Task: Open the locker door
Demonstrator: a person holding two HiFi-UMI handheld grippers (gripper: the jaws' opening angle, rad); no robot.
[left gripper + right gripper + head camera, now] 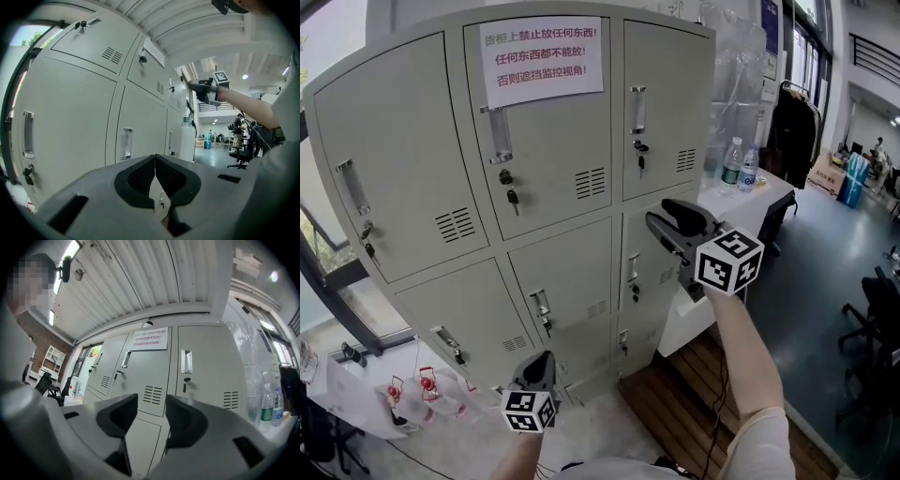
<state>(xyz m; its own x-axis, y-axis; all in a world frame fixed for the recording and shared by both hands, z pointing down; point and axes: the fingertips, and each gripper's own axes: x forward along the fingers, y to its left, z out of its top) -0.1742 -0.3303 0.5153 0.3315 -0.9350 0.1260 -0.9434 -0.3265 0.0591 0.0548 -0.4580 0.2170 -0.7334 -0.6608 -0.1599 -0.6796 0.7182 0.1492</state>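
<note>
The grey locker cabinet (544, 187) stands three columns wide, and every door I see is closed. A white paper notice (542, 58) is stuck on the top middle door. My right gripper (666, 217) is raised in front of the right column, close to the middle right door and its handle (633, 267), and its jaws stand open with nothing between them. In the right gripper view, the right gripper (152, 404) faces the top right door's handle (186, 361). My left gripper (539, 361) hangs low by the bottom doors, and in its own view the left gripper (154, 157) is shut and empty.
A white table (769, 192) with two water bottles (731, 161) stands right of the cabinet. Dark clothes hang on a rack (792, 122) behind it. A black office chair (877, 319) is at the far right. Red-capped bottles (427, 384) sit at the lower left. Small keys hang in several door locks.
</note>
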